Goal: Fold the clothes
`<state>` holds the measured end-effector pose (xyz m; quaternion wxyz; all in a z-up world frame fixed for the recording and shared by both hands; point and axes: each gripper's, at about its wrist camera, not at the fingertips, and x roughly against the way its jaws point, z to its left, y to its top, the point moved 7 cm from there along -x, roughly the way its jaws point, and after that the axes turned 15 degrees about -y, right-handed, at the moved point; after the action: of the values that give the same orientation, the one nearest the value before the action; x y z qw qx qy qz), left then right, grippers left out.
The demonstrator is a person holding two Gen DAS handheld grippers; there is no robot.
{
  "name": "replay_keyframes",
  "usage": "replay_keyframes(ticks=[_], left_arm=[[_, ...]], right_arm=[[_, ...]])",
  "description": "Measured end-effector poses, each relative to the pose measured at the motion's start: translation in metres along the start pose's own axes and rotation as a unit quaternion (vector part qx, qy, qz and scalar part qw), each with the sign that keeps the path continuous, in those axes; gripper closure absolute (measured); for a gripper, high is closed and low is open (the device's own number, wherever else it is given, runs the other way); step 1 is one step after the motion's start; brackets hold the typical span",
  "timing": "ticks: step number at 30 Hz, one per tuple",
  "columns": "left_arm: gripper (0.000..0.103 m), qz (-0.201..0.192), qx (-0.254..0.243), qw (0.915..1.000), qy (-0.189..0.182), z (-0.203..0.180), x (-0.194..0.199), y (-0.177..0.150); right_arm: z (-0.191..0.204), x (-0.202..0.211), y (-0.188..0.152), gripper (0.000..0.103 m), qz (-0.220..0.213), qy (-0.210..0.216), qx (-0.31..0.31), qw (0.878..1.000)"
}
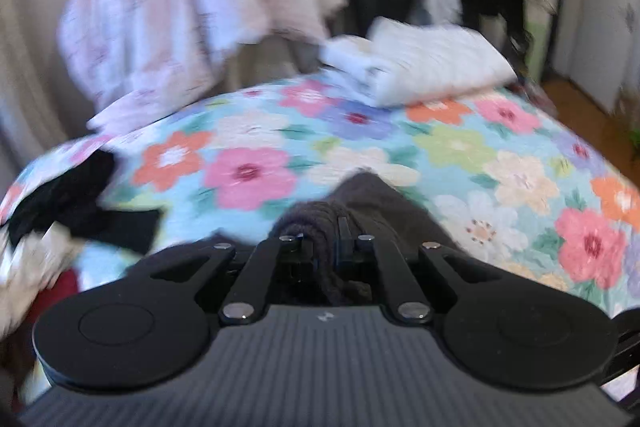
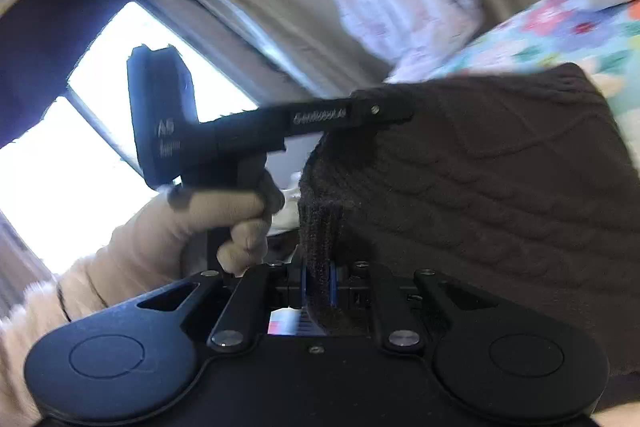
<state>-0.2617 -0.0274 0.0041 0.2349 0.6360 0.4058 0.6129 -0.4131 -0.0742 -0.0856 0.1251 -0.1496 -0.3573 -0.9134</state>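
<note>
Progress looks partial, as a judgement: white folded stack point(image 1: 416, 67) already sits at the far end of the bed point(image 1: 460, 147); black garment point(image 1: 80, 203) lies loose at the near left edge of the floral cover, unfolded, with pale and red fabric under it that I can't identify; pink patterned fabric point(image 1: 180, 19) is heaped beyond the bed, blurred, so can't tell if it's laundry or bedding; so at least one item done, at least one still waiting.

Item in hand is the dark knit sweater point(image 2: 480, 187); it's held up off the bed between both tools, hanging with the cable knit side facing the right camera, floral cover visible behind it; no fold in it that I can see, so probably start of its fold.

Left gripper point(image 1: 324, 239): fingers nearly closed, pinching a bunched edge of the sweater point(image 1: 360, 203); in the right view the same tool clamps the sweater's top corner, gloved left hand point(image 2: 224, 219) on its grip.

Right gripper point(image 2: 318, 283): blue-padded fingers point(image 2: 334, 291) squeezed onto a thick doubled edge of the knit; narrow gap filled by fabric.

Both views motion-blurred.
</note>
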Motion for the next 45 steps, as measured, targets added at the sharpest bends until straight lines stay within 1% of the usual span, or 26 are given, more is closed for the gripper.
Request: replay_keyframes(ticks=[2,3,6,9,12,15,17,19,20,22,23,25,26,28,29,31,32,35,37,38,39,40,41,42,44,45], left_arm=[[0.097,-0.013,0.028,0.9995,0.006,0.017,0.026,-0.012],[0.097,-0.015,0.036,0.9991,0.015,0.025,0.038,-0.021],[0.096,-0.019,0.054,0.9979,0.029,0.046,0.06,-0.046],[0.097,-0.036,0.073,0.9962,0.029,0.062,0.074,-0.063],[0.097,-0.069,0.061,0.9949,0.041,0.054,0.094,-0.064],[0.096,-0.073,0.022,0.9955,0.057,0.037,0.11,-0.063],[0.096,-0.061,0.037,0.9942,0.08,0.049,0.109,-0.078],[0.096,-0.048,0.061,0.9919,0.101,0.066,0.105,-0.099],[0.096,-0.034,0.072,0.9914,0.104,0.077,0.099,-0.115],[0.096,0.0,0.1,0.9892,0.107,0.101,0.085,-0.153],[0.096,0.016,0.113,0.9875,0.108,0.112,0.079,-0.171],[0.096,0.031,0.131,0.9848,0.11,0.129,0.073,-0.202],[0.096,0.032,0.143,0.9835,0.106,0.133,0.073,-0.213],[0.095,0.026,0.162,0.9816,0.097,0.138,0.075,-0.229],[0.095,0.029,0.158,0.9823,0.096,0.138,0.074,-0.233],[0.094,0.046,0.146,0.9833,0.097,0.135,0.075,-0.24],[0.094,0.053,0.148,0.9833,0.092,0.136,0.078,-0.241],[0.094,0.032,0.181,0.9805,0.069,0.142,0.106,-0.237],[0.093,-0.014,0.207,0.9769,0.052,0.152,0.131,-0.224],[0.089,-0.034,0.219,0.9742,0.044,0.158,0.14,-0.218],[0.086,-0.053,0.227,0.9716,0.04,0.166,0.146,-0.212],[0.077,-0.062,0.232,0.9699,0.039,0.174,0.147,-0.207],[0.074,-0.062,0.232,0.9701,0.038,0.179,0.143,-0.203],[0.074,-0.049,0.215,0.9745,0.041,0.182,0.132,-0.201],[0.076,-0.016,0.182,0.9821,0.047,0.184,0.108,-0.198],[0.076,0.004,0.169,0.9844,0.049,0.183,0.093,-0.198]], right_arm=[[0.016,-0.007,-0.007,0.09,0.013,0.034,-0.01,0.999],[0.023,-0.012,-0.012,0.09,0.023,0.043,-0.013,0.999],[0.041,-0.029,-0.03,0.09,0.052,0.055,-0.015,0.997],[0.061,-0.046,-0.049,0.09,0.081,0.051,-0.002,0.995],[0.082,-0.06,-0.06,0.09,0.099,0.042,0.017,0.994],[0.102,-0.065,-0.063,0.09,0.108,0.049,0.027,0.993],[0.114,-0.066,-0.066,0.09,0.112,0.058,0.042,0.991],[0.111,-0.074,-0.073,0.087,0.129,0.082,0.036,0.988],[0.101,-0.082,-0.08,0.085,0.141,0.077,0.017,0.987],[0.079,-0.093,-0.092,0.085,0.151,0.034,-0.021,0.988],[0.074,-0.097,-0.098,0.083,0.161,0.025,-0.025,0.986],[0.072,-0.095,-0.106,0.081,0.172,0.017,0.001,0.985],[0.073,-0.091,-0.109,0.081,0.184,0.026,0.016,0.983],[0.072,-0.078,-0.114,0.081,0.204,0.035,0.033,0.978],[0.069,-0.069,-0.114,0.081,0.204,0.032,0.042,0.978],[0.059,-0.05,-0.11,0.081,0.179,0.007,0.054,0.982],[0.051,-0.045,-0.105,0.081,0.173,-0.013,0.053,0.983],[0.032,-0.028,-0.09,0.08,0.145,-0.099,0.073,0.982],[0.024,-0.021,-0.078,0.077,0.134,-0.151,0.095,0.975],[0.02,-0.017,-0.072,0.072,0.13,-0.176,0.112,0.969],[0.014,-0.014,-0.066,0.067,0.131,-0.193,0.132,0.963],[0.007,-0.012,-0.061,0.064,0.13,-0.208,0.153,0.957],[-0.001,-0.01,-0.055,0.063,0.132,-0.225,0.168,0.951],[-0.009,-0.013,-0.049,0.062,0.14,-0.236,0.168,0.947],[-0.024,-0.022,-0.038,0.062,0.154,-0.255,0.166,0.94],[-0.028,-0.02,-0.038,0.062,0.161,-0.256,0.169,0.938]])
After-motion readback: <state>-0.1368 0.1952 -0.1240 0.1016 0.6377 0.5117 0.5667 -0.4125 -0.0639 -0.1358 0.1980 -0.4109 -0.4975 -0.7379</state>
